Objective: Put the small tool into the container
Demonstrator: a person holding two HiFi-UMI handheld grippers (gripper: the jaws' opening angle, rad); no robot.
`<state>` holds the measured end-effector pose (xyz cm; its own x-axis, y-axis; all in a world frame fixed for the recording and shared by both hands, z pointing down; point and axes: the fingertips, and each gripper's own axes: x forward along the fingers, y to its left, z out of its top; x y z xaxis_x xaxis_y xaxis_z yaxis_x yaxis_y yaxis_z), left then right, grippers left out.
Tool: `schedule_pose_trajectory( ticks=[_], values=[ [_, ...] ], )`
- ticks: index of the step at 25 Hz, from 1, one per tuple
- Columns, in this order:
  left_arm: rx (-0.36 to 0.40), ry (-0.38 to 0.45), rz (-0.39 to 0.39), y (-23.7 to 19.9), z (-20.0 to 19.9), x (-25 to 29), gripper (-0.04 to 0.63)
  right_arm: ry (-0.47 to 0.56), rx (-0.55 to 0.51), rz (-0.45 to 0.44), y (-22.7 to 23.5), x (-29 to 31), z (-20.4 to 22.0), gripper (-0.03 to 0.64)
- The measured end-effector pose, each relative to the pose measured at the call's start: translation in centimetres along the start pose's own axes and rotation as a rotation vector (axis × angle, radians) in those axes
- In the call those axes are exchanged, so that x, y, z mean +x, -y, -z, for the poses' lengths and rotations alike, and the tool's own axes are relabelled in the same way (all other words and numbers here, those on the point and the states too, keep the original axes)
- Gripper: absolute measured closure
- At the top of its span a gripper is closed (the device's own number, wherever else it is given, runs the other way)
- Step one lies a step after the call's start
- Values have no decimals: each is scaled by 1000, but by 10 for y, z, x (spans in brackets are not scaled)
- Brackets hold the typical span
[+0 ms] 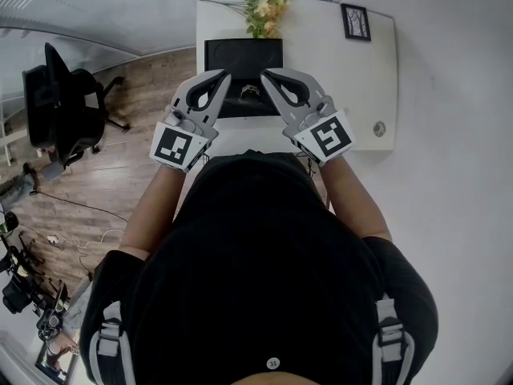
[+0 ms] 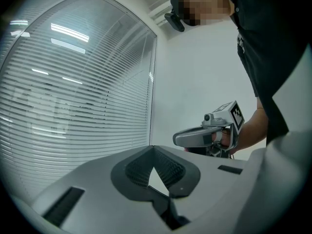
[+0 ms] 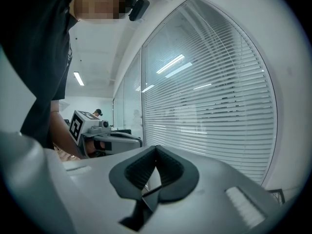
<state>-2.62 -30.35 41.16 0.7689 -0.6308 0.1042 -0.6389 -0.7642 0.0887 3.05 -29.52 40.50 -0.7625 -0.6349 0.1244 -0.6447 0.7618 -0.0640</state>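
Both grippers are raised in front of my chest, over the near end of a white table [image 1: 365, 79]. The left gripper [image 1: 222, 76] and the right gripper [image 1: 268, 74] angle their tips toward each other. Each is shut with nothing held: the left gripper [image 2: 154, 149] and right gripper [image 3: 156, 148] have their pads meeting at the tip. Both point up at window blinds. A black rectangular container [image 1: 243, 54] lies on the table under the tips. A small dark object [image 1: 250, 92] sits at its near edge, too small to identify.
A flower bunch [image 1: 265, 8] and a framed picture [image 1: 355, 21] stand at the table's far end. A small round object [image 1: 379, 128] lies near its right edge. A black office chair [image 1: 64, 107] stands on the wooden floor to the left.
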Motion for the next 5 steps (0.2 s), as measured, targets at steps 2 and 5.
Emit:
schedule_pose_trajectory(
  ticks=[2,5],
  values=[
    [0,-2,0,0,0,-1,588,-5,-2,-1,0,-1,2,606],
    [1,-4,0,0,1,-2,588,-12,-1,2,-1,-1,2,606]
  ],
)
